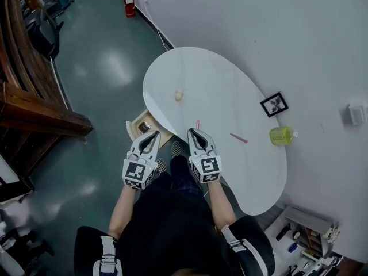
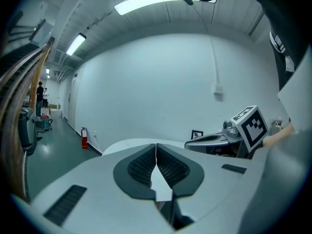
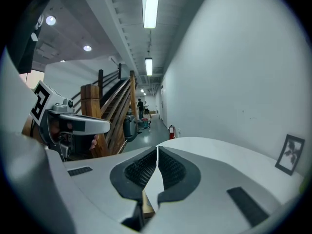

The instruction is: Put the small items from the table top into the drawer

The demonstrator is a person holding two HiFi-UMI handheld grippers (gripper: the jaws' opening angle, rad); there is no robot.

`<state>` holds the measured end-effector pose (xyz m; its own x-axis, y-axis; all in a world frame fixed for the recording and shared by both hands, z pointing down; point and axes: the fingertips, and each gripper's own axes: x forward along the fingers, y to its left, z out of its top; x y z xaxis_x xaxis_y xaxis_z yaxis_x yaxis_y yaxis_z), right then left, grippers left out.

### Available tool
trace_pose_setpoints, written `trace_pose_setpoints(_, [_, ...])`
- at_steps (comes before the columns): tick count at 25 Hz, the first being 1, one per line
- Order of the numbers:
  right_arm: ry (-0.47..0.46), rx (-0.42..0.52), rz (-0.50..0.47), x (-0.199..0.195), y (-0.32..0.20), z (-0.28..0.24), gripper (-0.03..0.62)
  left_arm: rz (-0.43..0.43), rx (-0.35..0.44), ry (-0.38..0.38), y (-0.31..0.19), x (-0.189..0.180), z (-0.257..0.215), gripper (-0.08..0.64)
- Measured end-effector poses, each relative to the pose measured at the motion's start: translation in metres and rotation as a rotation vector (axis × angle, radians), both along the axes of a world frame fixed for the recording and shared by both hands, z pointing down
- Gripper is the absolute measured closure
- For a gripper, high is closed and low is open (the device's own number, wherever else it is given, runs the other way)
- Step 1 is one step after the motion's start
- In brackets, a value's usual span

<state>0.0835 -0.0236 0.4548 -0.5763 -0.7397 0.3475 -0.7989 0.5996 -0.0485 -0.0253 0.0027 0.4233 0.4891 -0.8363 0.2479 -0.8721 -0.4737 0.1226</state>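
A white oval table (image 1: 241,165) stands by the wall. On it lie a small cream lump (image 1: 179,95), a short pink stick (image 1: 198,124), a longer pink stick (image 1: 238,138) and a yellow-green bottle (image 1: 280,135). An open wooden drawer (image 1: 140,127) with a small item inside juts out under the table's left edge. My left gripper (image 1: 150,135) hovers over the drawer, shut and empty. My right gripper (image 1: 193,133) sits at the table's near edge, shut and empty, just short of the short pink stick. Both jaw pairs meet in the left gripper view (image 2: 156,147) and the right gripper view (image 3: 158,150).
A small framed picture (image 1: 274,104) leans against the wall at the table's far side. A wooden staircase (image 1: 34,108) rises at the left. A red fire extinguisher (image 1: 130,3) stands by the wall. A low shelf unit (image 1: 310,229) with clutter stands at the bottom right.
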Motion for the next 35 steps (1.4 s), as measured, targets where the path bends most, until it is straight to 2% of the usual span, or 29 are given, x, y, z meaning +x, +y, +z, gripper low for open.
trace_pose_setpoints(8, [-0.015, -0.056, 0.014, -0.001, -0.045, 0.027, 0.557, -0.014, -0.061, -0.006, -0.050, -0.007, 0.026, 0.540])
trace_pose_setpoints(18, [0.018, -0.143, -0.008, -0.008, -0.105, 0.071, 0.557, -0.024, -0.151, -0.012, -0.109, -0.011, 0.069, 0.540])
trace_pose_setpoints(27, [0.045, -0.196, -0.043, -0.022, -0.135, 0.102, 0.557, -0.041, -0.215, 0.000, -0.134, -0.017, 0.098, 0.540])
trace_pose_setpoints(35, [0.083, -0.283, -0.054, -0.029, -0.159, 0.134, 0.555, -0.043, -0.246, -0.008, -0.143, -0.019, 0.109, 0.540])
